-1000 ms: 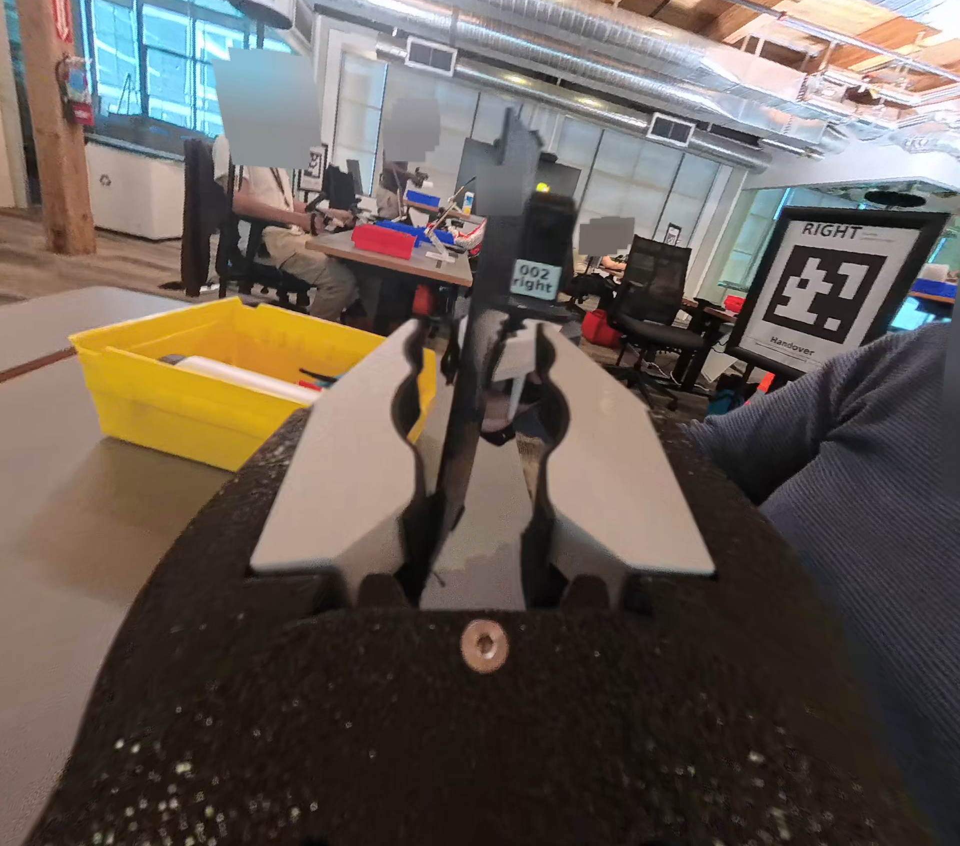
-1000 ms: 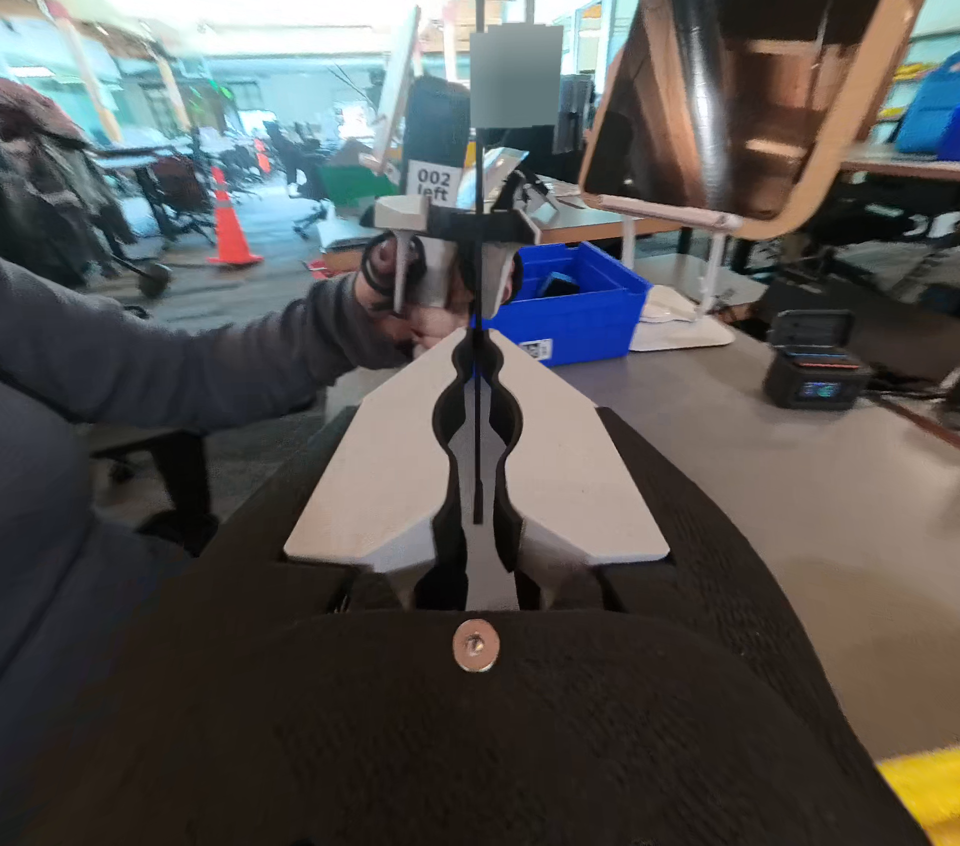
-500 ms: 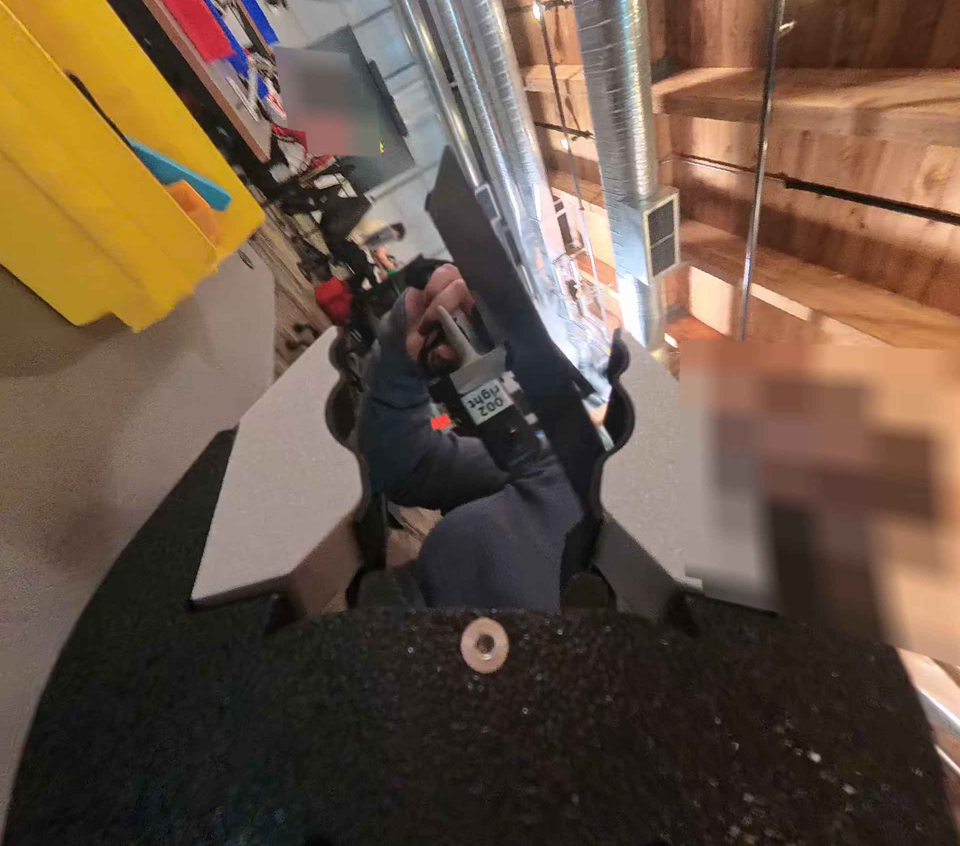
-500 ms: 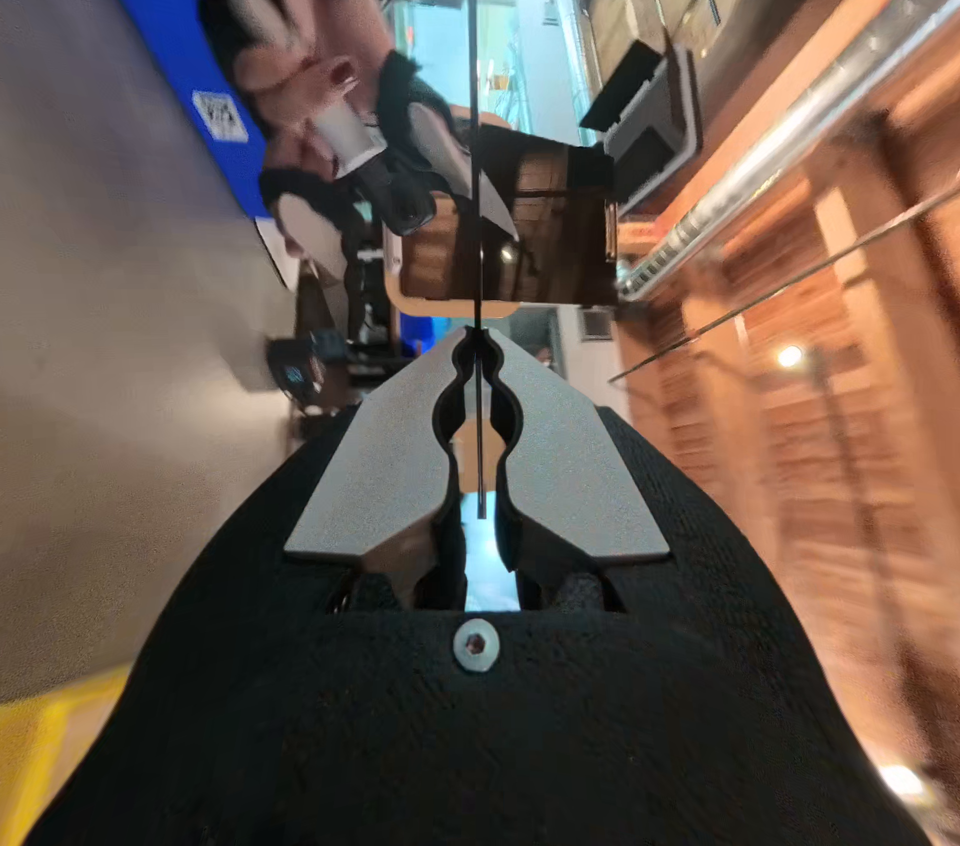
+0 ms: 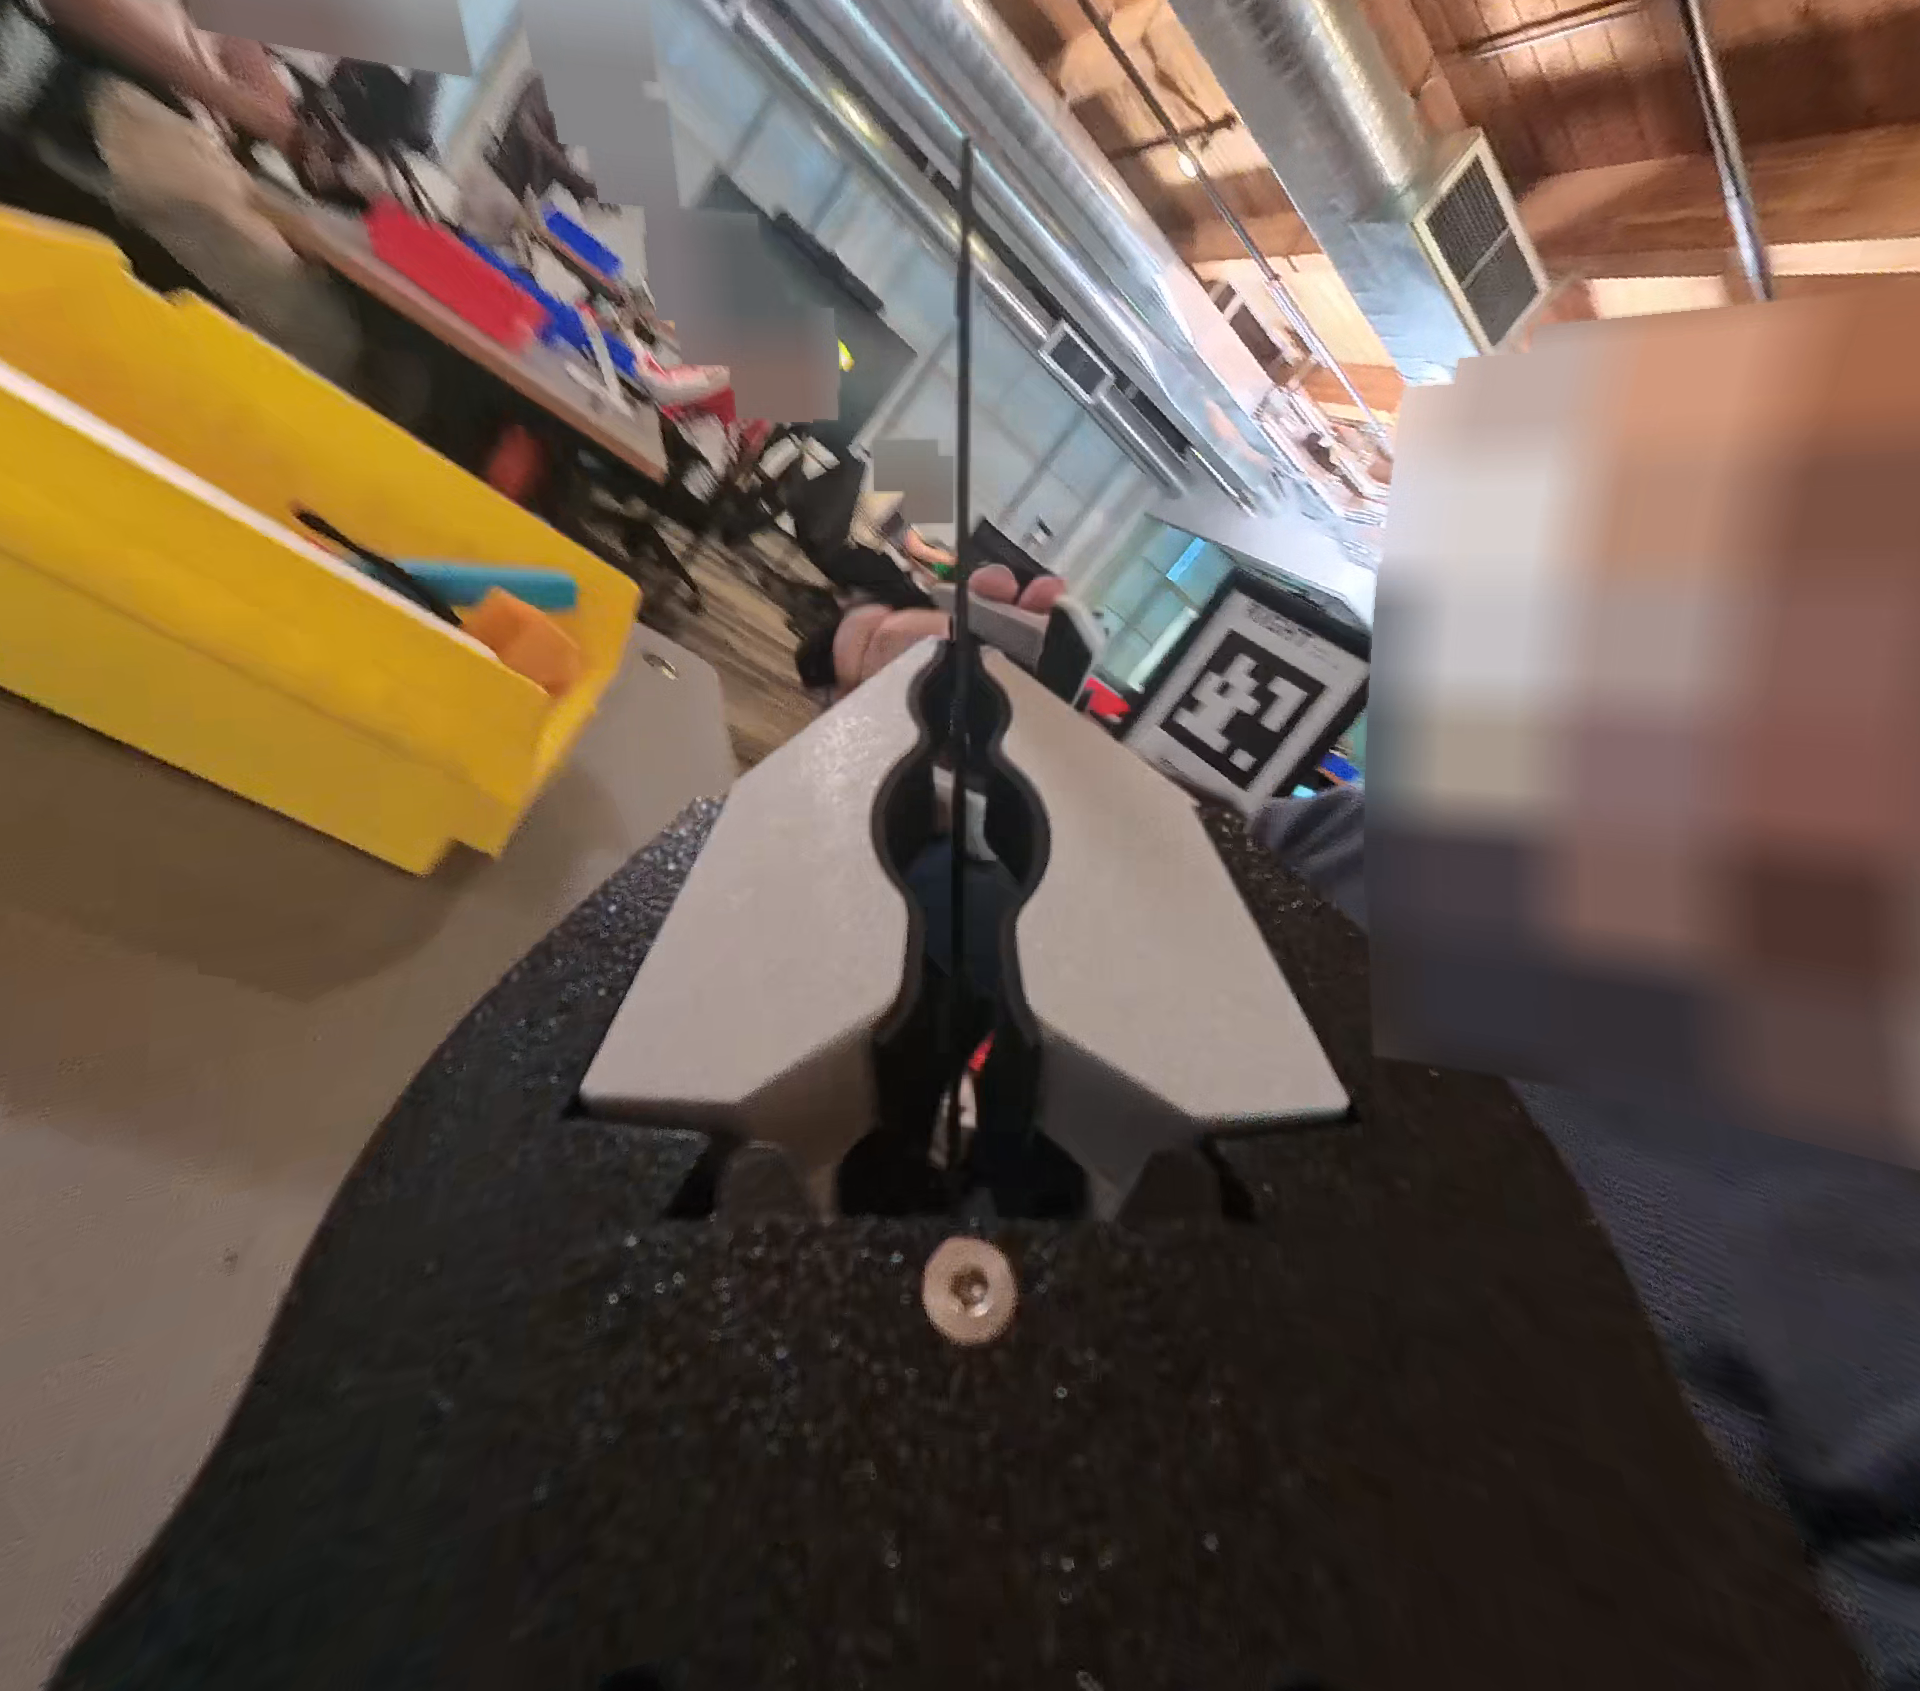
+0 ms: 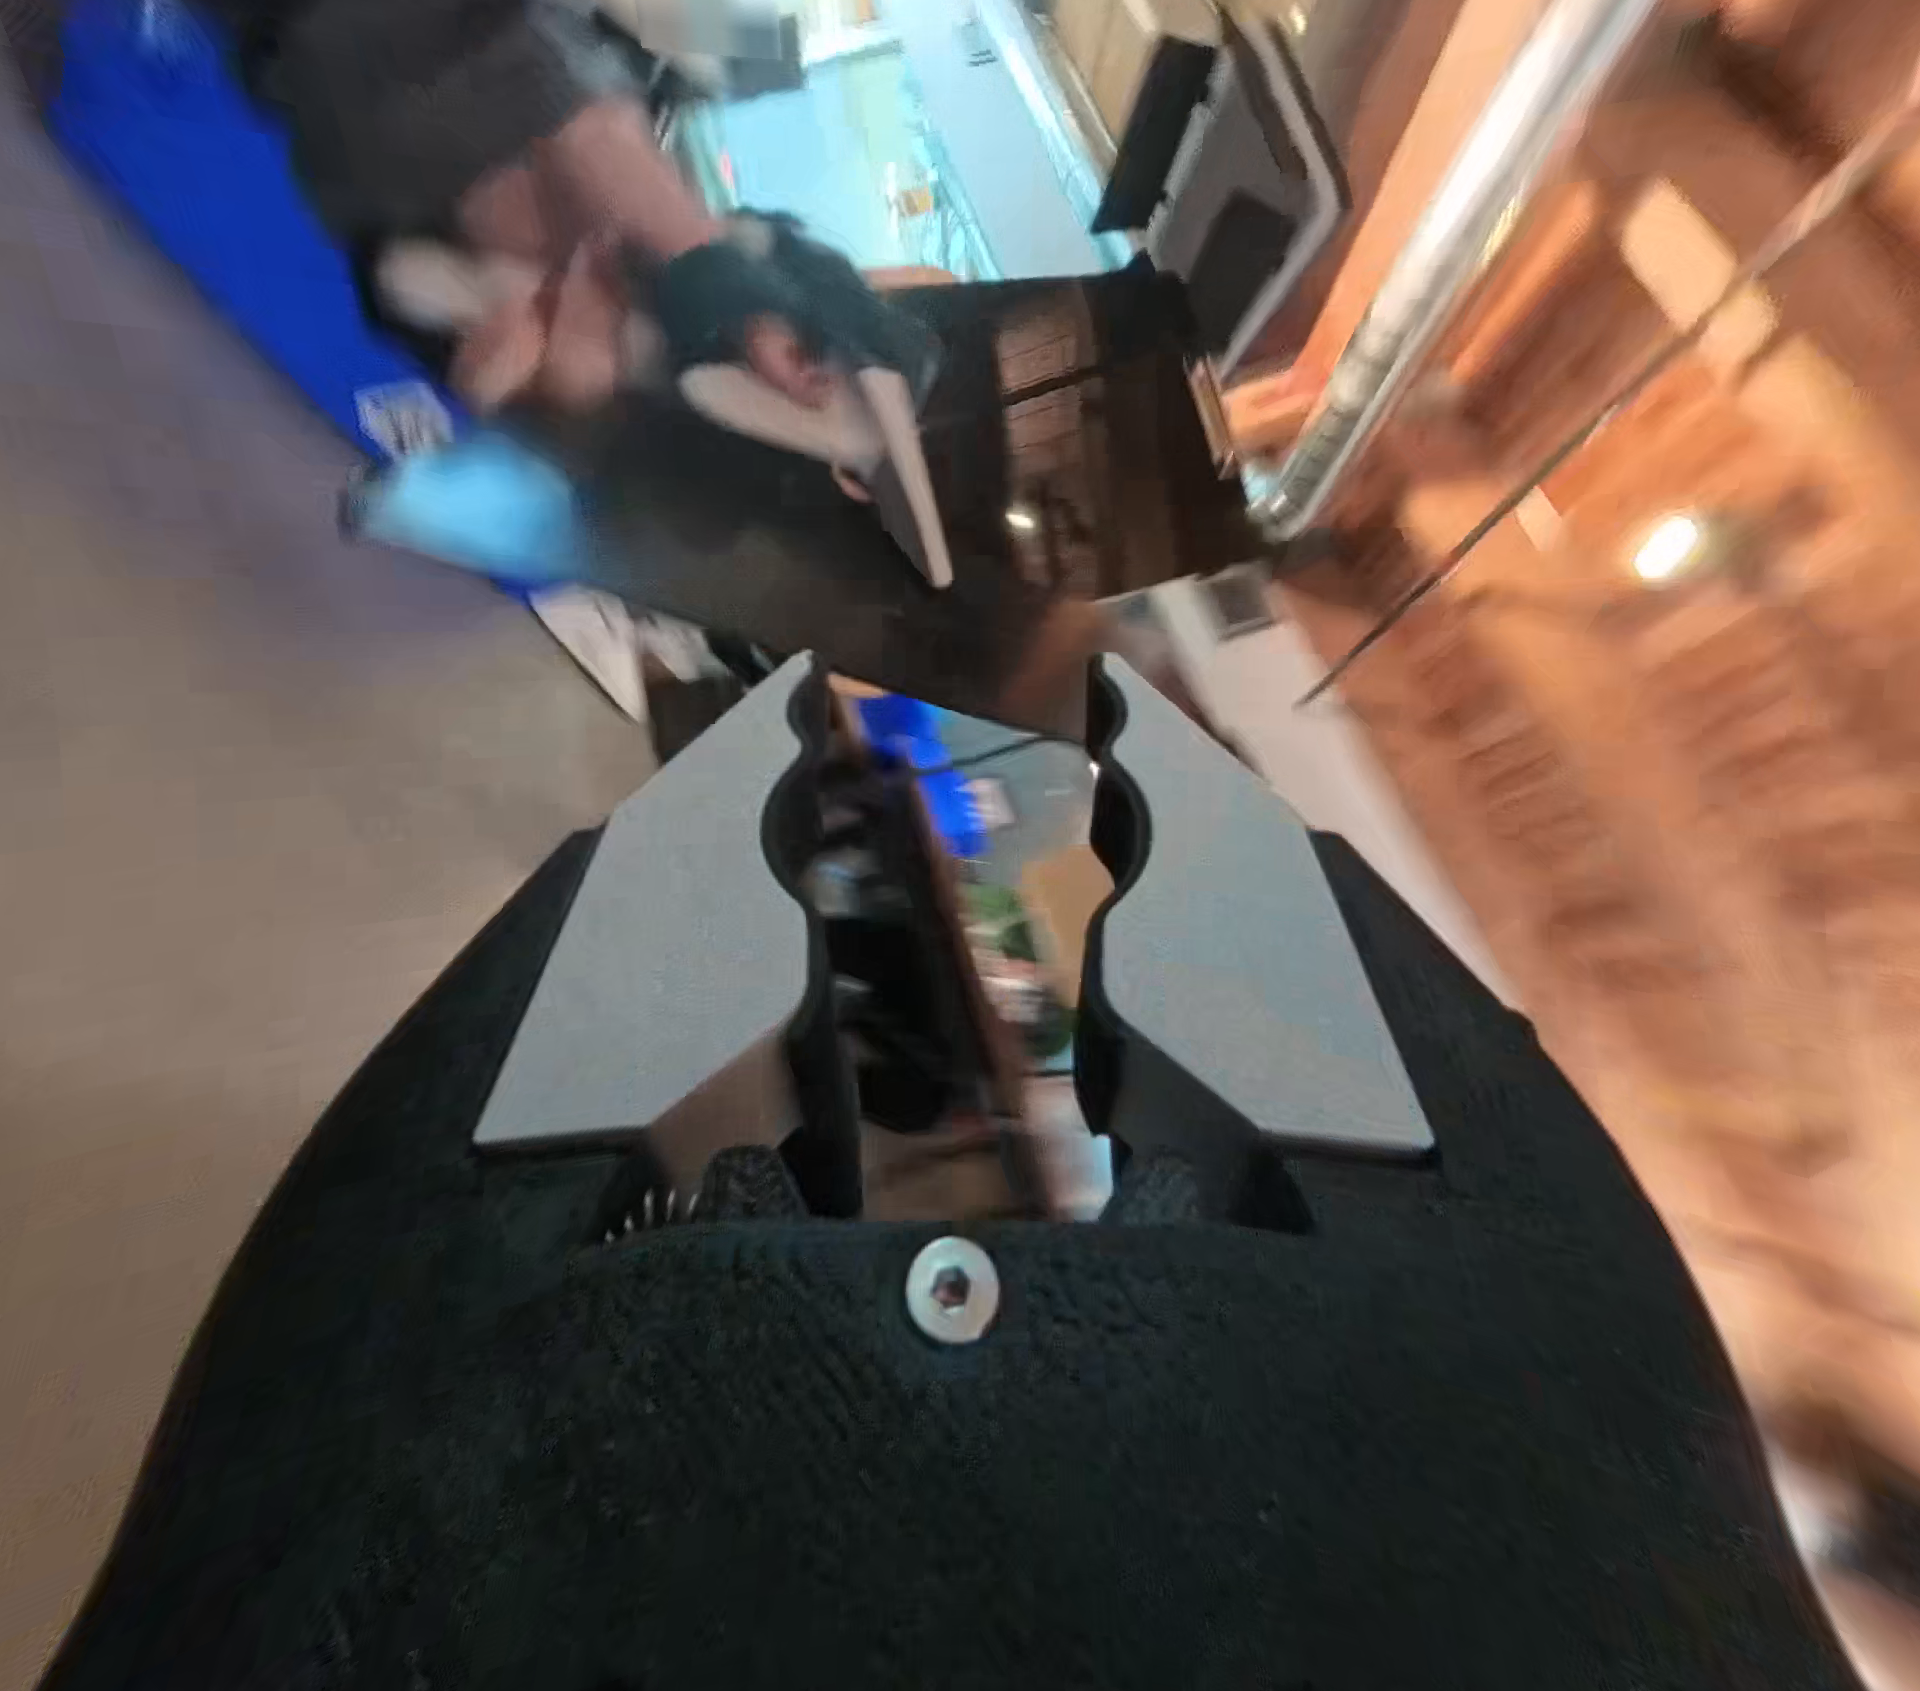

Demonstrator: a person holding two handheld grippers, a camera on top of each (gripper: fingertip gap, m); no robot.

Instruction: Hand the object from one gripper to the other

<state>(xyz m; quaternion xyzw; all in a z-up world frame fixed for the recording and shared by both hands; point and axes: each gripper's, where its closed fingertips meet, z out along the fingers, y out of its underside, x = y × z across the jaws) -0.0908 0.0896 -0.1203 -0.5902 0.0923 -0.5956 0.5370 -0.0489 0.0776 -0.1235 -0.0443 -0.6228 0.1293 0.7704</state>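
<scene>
My left gripper [image 5: 961, 685] clamps the thin black object [image 5: 964, 415].
My right gripper [image 6: 951, 685] stands wide, gripping nothing.

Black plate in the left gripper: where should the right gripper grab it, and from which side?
Probably the free end of the black plate, which sticks out beyond the left gripper; its jaws are shut on the near end. The plate is thin and flat, so bring the open right gripper in edge-on, jaws closing on its broad faces.
</scene>
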